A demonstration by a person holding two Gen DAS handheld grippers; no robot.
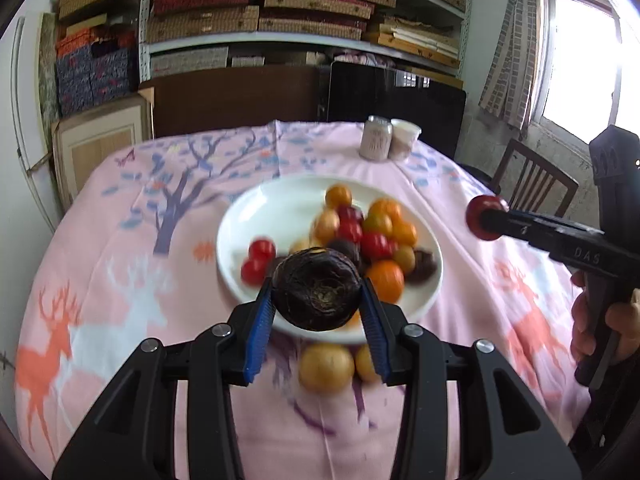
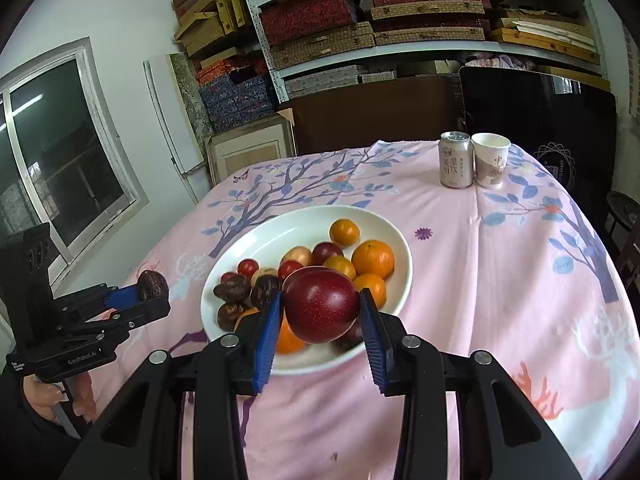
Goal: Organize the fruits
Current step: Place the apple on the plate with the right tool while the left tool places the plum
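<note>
My left gripper (image 1: 316, 283) is shut on a dark brown wrinkled fruit (image 1: 316, 300), held above the near rim of a white plate (image 1: 248, 216). The plate holds oranges, small red fruits, yellow ones and dark ones, bunched on its right half. In the right wrist view my right gripper (image 2: 320, 296) is shut on a dark red round fruit (image 2: 320, 312) over the plate's (image 2: 280, 224) near edge. Each gripper shows in the other's view: the right gripper (image 1: 485, 219) at the right with the red fruit, the left gripper (image 2: 154, 286) at the left with the dark fruit.
Two yellow fruits (image 1: 326, 366) lie on the pink tablecloth (image 1: 120, 240) just in front of the plate. A drinks can (image 2: 455, 160) and a paper cup (image 2: 490, 160) stand at the table's far side. A wooden chair (image 1: 532, 180) is at the right; shelves of boxes (image 1: 280, 8) stand behind.
</note>
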